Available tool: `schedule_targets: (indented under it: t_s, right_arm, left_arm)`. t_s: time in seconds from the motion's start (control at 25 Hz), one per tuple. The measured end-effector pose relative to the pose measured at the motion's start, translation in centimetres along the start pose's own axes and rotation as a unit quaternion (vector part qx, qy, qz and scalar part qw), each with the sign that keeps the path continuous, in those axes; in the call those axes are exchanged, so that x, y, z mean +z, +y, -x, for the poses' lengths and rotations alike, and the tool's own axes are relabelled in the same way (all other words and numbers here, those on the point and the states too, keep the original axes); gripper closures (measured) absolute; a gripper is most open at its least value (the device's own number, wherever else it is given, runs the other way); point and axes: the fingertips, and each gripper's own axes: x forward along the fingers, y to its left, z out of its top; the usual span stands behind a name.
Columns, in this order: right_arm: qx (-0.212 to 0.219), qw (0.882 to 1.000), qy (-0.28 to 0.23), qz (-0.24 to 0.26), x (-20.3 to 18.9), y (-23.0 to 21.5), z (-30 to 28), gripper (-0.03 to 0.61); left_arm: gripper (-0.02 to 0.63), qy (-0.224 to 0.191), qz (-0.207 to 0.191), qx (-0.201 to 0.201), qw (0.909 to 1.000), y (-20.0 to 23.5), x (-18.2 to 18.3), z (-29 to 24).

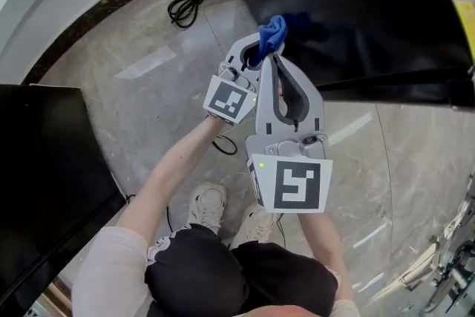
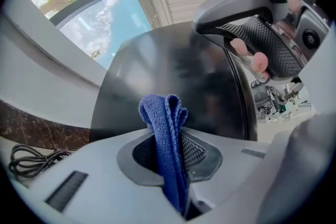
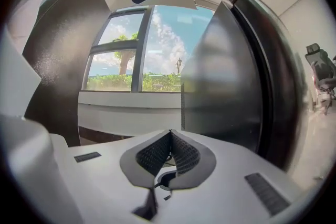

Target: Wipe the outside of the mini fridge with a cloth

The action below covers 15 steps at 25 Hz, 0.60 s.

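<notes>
Before I wipe: left gripper point(image 2: 173, 136), jaws clamped on cloth point(image 2: 164, 113).
Spare: right gripper point(image 3: 169, 136), jaws closed, empty.
Method: press cloth flat against fridge point(image 2: 178, 68).

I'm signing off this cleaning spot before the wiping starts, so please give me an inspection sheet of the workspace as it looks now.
Surface: grey marble floor.
Job's things: black fridge ahead; blue cloth held up near it, contact cannot be told.
Clutter: a second black cabinet at the left.
Grippers: left gripper, fingers shut on the cloth; right gripper, fingers shut with nothing between them.
Cables: coiled black cable on the floor beside the fridge.
Surroundings: window with trees outside; office chair at the far right.
</notes>
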Motion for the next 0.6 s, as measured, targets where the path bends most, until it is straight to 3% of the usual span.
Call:
schedule_targets:
  t_s: [0.24, 0.6]
  right_arm:
    - [-0.008, 0.999, -0.023, -0.025, 1.4, 1.2, 4.5, 0.568]
    - [-0.005, 0.999, -0.023, -0.034, 1.6, 1.5, 7.4, 0.568]
  left_arm:
    - [0.557, -0.023, -0.015, -0.044, 0.9987, -5.6, 2.4, 1.2]
    - [0.557, 0.001, -0.039, -0.066, 0.9970, -8.1, 1.4, 1.9]
